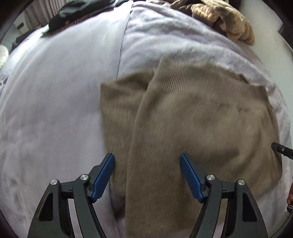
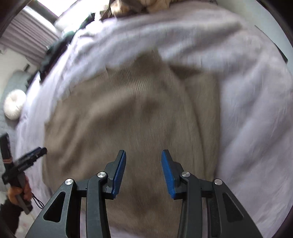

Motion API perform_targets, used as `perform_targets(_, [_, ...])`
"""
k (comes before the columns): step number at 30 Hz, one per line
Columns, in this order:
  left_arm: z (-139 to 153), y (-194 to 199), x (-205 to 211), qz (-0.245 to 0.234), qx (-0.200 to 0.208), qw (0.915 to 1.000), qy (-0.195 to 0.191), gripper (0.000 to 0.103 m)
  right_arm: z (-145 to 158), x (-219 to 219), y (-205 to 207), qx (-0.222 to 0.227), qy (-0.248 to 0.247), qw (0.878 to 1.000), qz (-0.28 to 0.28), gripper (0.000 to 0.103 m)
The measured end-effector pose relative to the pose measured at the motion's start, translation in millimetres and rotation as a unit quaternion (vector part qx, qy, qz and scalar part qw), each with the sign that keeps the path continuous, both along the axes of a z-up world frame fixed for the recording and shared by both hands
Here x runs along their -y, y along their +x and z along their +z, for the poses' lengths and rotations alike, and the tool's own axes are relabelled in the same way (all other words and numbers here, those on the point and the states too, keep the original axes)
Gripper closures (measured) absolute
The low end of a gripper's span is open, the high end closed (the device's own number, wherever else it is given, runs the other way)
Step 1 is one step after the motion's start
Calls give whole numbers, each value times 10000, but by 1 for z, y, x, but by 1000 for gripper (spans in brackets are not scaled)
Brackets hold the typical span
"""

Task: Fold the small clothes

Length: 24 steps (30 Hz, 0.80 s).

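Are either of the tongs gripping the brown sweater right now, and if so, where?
Nothing is held. The left tongs and right tongs both stand open above the brown sweater, pads clear of the knit.

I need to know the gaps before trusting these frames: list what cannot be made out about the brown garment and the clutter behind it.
- Brown knit garment: near end cut off by the left wrist view's bottom edge; motion-blurred in the right wrist view.
- Dark clothing: cut off by the lens rim.
- Tan striped item: partly cut off, kind unclear.
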State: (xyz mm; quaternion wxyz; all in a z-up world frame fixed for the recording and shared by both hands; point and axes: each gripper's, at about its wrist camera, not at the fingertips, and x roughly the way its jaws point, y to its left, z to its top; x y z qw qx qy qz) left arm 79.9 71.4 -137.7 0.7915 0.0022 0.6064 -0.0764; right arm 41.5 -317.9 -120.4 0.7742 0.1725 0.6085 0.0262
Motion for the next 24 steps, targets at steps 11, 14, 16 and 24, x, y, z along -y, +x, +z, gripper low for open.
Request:
perform_targets(11, [-6,-57,-79,1067,-834,9792,-1510,28,1,58,-98,-55,1983,9687,-1495,36])
perform_targets(14, [-6,-64,-85,1162,-759,9725,-1869,28,-16,66,-130,-158,2637,9391,-2197,35])
perform_targets(16, [-3,-64,-78,962,-684,9727,-1997,28,-29,67,-141,-230,2846,9223,-2604,35])
perform_targets(24, [-17,-38,-35,-73,-1053,9688,-2243,77,-57,66,-149,-14,3394,8799,-3327,52])
